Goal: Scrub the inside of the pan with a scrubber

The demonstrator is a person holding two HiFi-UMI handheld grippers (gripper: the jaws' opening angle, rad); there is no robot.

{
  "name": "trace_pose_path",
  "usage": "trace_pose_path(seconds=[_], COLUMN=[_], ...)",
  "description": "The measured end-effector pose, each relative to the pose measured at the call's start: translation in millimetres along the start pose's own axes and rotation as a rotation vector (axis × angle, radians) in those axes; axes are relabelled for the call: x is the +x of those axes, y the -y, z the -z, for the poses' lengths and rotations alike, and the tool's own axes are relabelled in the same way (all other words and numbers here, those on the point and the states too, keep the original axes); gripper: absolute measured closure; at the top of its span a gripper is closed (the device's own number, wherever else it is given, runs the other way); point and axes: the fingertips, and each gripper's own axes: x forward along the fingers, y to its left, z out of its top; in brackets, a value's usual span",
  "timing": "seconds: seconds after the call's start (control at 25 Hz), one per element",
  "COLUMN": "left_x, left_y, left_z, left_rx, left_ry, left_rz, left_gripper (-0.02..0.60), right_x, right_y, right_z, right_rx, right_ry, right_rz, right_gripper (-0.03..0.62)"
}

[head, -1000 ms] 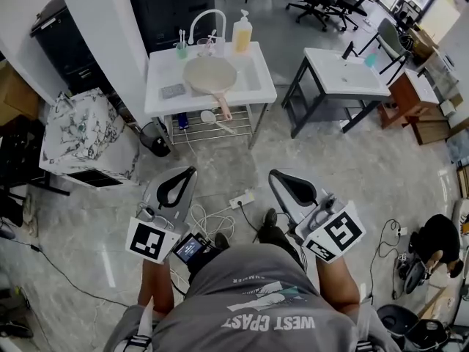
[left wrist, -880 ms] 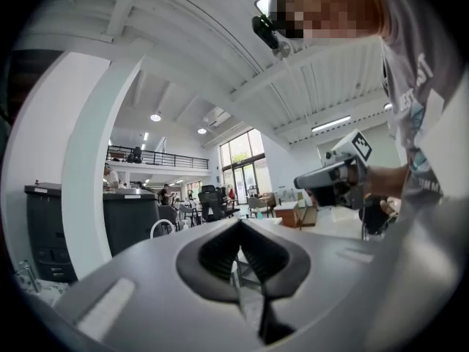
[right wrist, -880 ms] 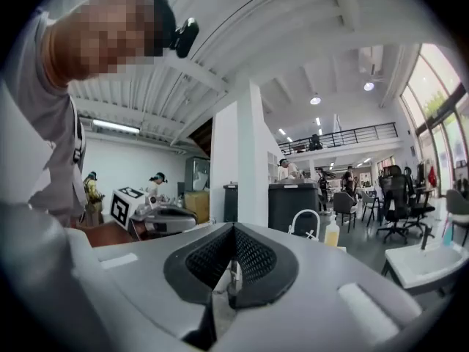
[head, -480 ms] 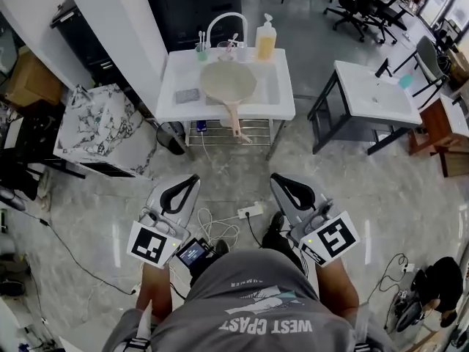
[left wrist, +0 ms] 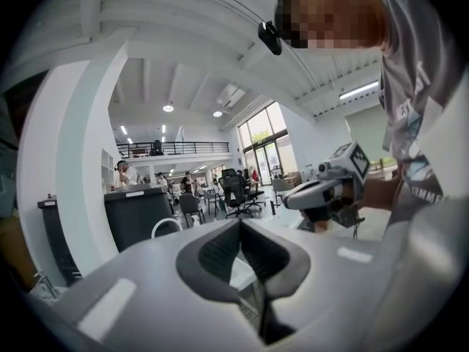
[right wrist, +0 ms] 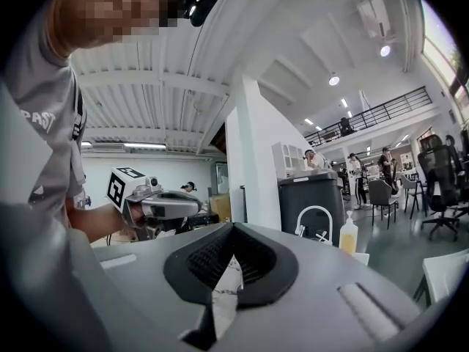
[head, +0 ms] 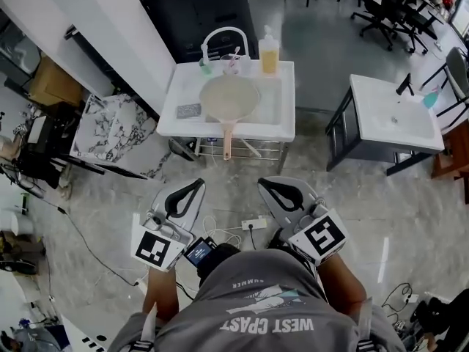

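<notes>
A round beige pan (head: 229, 97) lies in the white sink table (head: 282, 127), its long handle (head: 227, 144) sticking out over the front edge toward me. A small grey scrubber pad (head: 188, 111) rests on the table's left side. Both grippers hang well short of the table, over the floor. My left gripper (head: 193, 186) is shut and holds nothing; its closed tips (left wrist: 240, 227) also fill the left gripper view. My right gripper (head: 266, 185) is shut and empty too, seen close up (right wrist: 230, 233) in the right gripper view.
A white faucet (head: 223, 35), a cup of brushes (head: 206, 66) and a yellow soap bottle (head: 269, 53) stand at the sink's back. A marble-patterned table (head: 110, 134) is at left, a second white table (head: 392, 116) at right. A power strip (head: 254, 224) and cables lie on the floor.
The sink table has drifted right and slightly lower in the head view, and I now face it more squarely. Both grippers stay shut, side by side in front of me.
</notes>
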Motion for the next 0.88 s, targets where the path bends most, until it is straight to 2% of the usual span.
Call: trace_pose_path(seconds=[0.28, 0.44, 0.68, 0.88], left_x=[22, 37, 70, 88], left_y=[-22, -45, -98, -167], left_z=[-5, 2, 11, 19], left_rx=[0.023, 0.018, 0.016, 0.032], left_ry=[-0.020, 0.002, 0.043, 0.076], left_rz=[-0.085, -0.081, -0.023, 0.041], left_gripper=[0.580, 0.580, 0.580, 0.580], right_x=[11, 29, 65, 127], right_y=[26, 38, 67, 82], right_z=[10, 10, 4, -3], right_rx=[0.036, 0.016, 0.009, 0.021], right_ry=[-0.023, -0.023, -0.038, -0.049], right_rz=[-0.060, -0.062, 0.038, 0.119], right_gripper=[0.592, 0.592, 0.592, 0.592])
